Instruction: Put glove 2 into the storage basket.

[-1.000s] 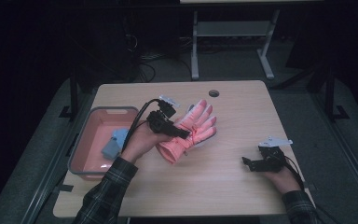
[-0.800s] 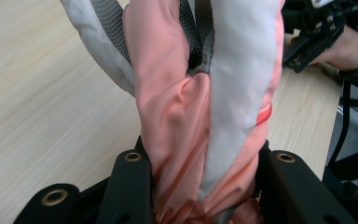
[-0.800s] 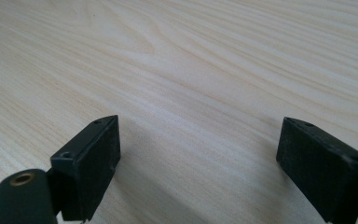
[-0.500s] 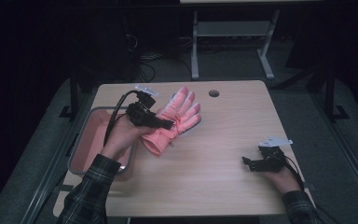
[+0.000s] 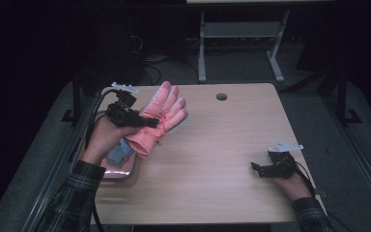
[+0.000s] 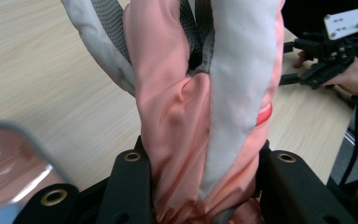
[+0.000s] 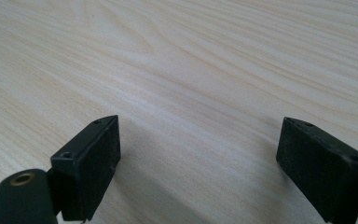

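A pink glove [image 5: 163,112] with grey palm patches hangs above the left part of the wooden table [image 5: 212,164], fingers pointing away and up. My left gripper [image 5: 147,123] is shut on it near the cuff. In the left gripper view the bunched pink fabric [image 6: 191,116] is squeezed between both black jaws. My right gripper [image 5: 257,169] rests on the table at the right, near the front edge. Its jaws stand wide apart over bare wood, with nothing between them [image 7: 198,144]. The left gripper view also catches it far off [image 6: 317,70].
A pink tray [image 5: 121,175] sits at the table's left edge, below the left hand, with a light blue object [image 5: 121,150] in it. A round cable hole [image 5: 221,96] lies near the far edge. Dark floor and a white frame stand beyond.
My left gripper has carried the glove leftward and upward, from the table's middle to above the tray's edge. The right gripper has stayed put.
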The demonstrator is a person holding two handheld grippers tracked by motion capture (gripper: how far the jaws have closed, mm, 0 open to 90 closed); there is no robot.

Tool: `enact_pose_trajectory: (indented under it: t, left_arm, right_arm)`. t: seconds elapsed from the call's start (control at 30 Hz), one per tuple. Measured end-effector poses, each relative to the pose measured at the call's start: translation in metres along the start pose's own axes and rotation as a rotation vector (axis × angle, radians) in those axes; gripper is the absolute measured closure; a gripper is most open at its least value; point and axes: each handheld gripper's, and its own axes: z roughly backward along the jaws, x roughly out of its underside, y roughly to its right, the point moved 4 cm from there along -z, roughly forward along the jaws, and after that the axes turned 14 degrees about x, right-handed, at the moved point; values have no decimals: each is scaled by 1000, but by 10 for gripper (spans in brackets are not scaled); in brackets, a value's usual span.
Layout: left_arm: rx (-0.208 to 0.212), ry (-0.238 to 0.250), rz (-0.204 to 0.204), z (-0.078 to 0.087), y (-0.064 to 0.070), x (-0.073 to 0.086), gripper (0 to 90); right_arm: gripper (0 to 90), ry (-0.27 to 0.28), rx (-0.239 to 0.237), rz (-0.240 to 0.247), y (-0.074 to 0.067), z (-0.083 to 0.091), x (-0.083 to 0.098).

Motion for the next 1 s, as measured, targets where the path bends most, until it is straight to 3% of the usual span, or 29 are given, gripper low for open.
enact_pose_trajectory:
  t: [0.37,0.63,1.0]
  left_arm:
    - [-74,49,75,40,-23,29,638]
    - [-128,84,157,63,-46,57,636]
    - [-191,83,260,71,-72,91,634]
  right_arm:
    - [132,0,0,2,0,0,0]
    - [133,0,2,0,0,0,0]
    - [133,0,2,0,0,0,0]
